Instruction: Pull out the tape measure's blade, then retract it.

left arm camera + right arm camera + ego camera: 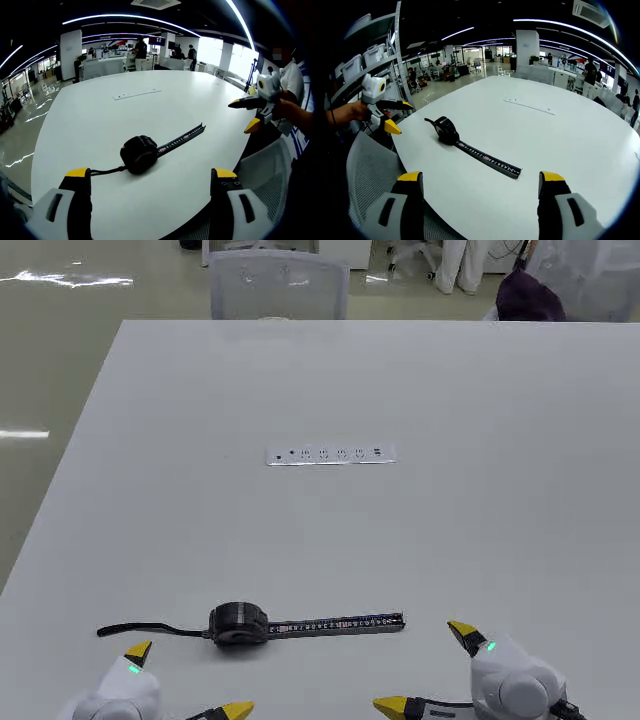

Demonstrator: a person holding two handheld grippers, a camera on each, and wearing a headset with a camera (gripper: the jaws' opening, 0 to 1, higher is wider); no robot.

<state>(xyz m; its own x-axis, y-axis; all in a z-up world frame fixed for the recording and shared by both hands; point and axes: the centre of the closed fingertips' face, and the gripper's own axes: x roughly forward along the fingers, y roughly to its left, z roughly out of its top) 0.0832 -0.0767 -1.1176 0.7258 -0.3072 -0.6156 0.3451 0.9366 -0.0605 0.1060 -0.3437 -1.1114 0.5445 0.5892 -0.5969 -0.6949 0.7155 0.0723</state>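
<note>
So the tape measure (238,624) is just sitting on the white table (420,380), close to the near edge. It's a black round case lying flat, with its blade (335,624) run out partway and resting flat on the tabletop toward the person's right. A thin black strap (135,629) trails off the other side of the case to the left. Nothing is touching it right now. The left gripper (188,679) hangs near the table edge, a bit to the left of the case and closer to the person, with its yellow-tipped jaws wide apart and nothing between them. In the left gripper view the case sits right in the gap between the two jaws but farther out on the table, clearly not in contact. The right gripper (427,667) is over on the other side, just past the free end of the blade and nearer the person. Its jaws are spread wide too and holding nothing. From the right gripper view the blade runs diagonally across the table, with the hook end nearest the camera. Farther up the table, around the middle, there's a flat white socket panel (330,454) set into the surface, well apart from the tape. A grey mesh chair (278,285) is parked at the far edge.
</note>
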